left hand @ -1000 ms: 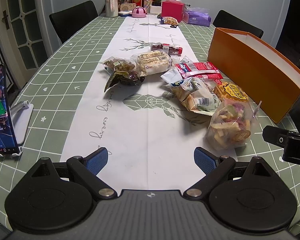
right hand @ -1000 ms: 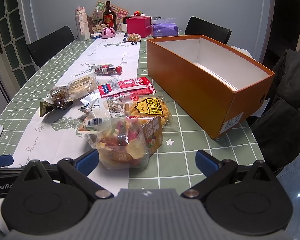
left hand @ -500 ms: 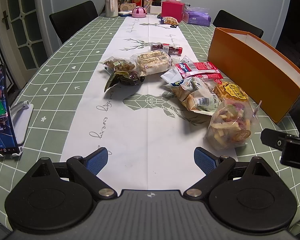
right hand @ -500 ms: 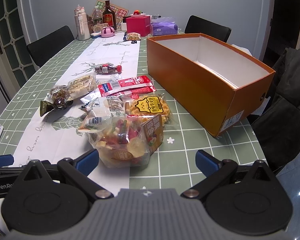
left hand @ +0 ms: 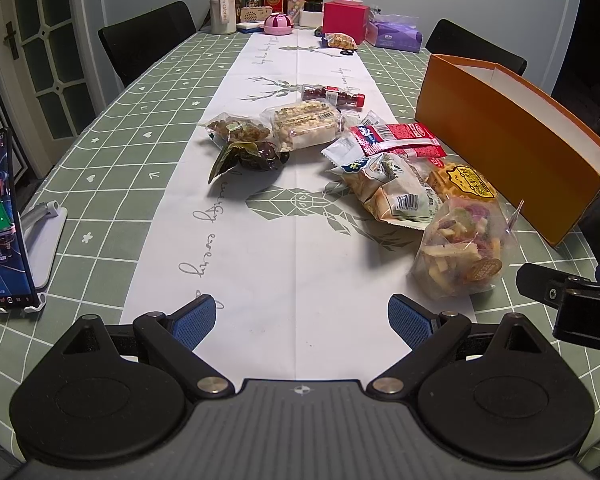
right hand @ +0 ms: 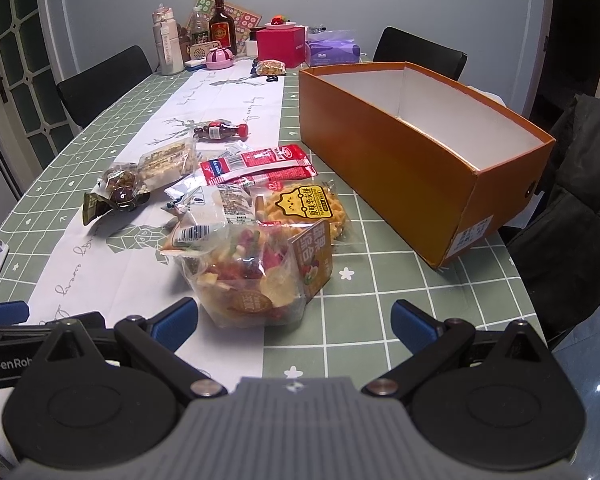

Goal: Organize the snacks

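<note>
Several snack packs lie on the white table runner. A clear bag of mixed fruit chips (right hand: 256, 280) (left hand: 460, 252) is nearest, just ahead of my right gripper (right hand: 294, 316), which is open and empty. Behind the bag lie a yellow waffle pack (right hand: 304, 210), a bread pack (left hand: 396, 192), red sausage packs (right hand: 260, 164), a nut cake pack (left hand: 304, 124), dark nut packs (left hand: 244, 148) and a small red-capped bottle (right hand: 220, 131). An empty orange box (right hand: 420, 152) (left hand: 508, 140) stands to the right. My left gripper (left hand: 298, 316) is open and empty over the bare runner.
A phone on a white stand (left hand: 0, 220) stands at the left table edge. Bottles, a pink box (right hand: 280, 46) and a purple tissue pack (right hand: 332, 51) crowd the far end. Black chairs (right hand: 104, 84) surround the table; a dark jacket (right hand: 580, 208) hangs at right.
My right gripper has moved forward, closer to the fruit chip bag. My left gripper has barely moved.
</note>
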Tool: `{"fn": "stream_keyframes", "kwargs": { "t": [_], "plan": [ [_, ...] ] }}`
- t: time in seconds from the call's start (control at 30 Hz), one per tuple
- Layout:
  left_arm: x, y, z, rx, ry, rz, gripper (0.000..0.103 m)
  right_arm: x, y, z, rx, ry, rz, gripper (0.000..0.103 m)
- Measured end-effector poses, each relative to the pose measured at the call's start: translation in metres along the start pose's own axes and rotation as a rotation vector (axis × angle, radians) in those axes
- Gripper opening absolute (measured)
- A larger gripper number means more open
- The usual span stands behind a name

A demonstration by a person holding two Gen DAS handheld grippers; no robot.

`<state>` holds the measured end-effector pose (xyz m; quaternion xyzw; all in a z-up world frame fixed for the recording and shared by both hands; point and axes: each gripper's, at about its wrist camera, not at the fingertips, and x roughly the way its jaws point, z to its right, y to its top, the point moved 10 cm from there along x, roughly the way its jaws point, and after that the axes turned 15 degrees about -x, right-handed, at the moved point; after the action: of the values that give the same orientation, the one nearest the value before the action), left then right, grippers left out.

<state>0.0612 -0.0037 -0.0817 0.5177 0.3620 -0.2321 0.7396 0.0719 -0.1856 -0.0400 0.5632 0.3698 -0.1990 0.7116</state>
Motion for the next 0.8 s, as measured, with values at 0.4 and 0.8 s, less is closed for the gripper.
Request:
{"fn": "stream_keyframes", "kwargs": {
  "t": [0.4,0.8],
  "plan": [
    [0.0026,-0.0065,-0.0013,0.004,-0.001,-0.002,0.103,0.0006,-0.0001,-0.0002,0.003,0.000,-0.001,0.100],
    [0.0037,-0.0076,-0.0015,0.005,0.000,-0.004,0.103,0.0005,-0.0001,0.0000,0.002,0.000,-0.001,0.100]
  ]
}}
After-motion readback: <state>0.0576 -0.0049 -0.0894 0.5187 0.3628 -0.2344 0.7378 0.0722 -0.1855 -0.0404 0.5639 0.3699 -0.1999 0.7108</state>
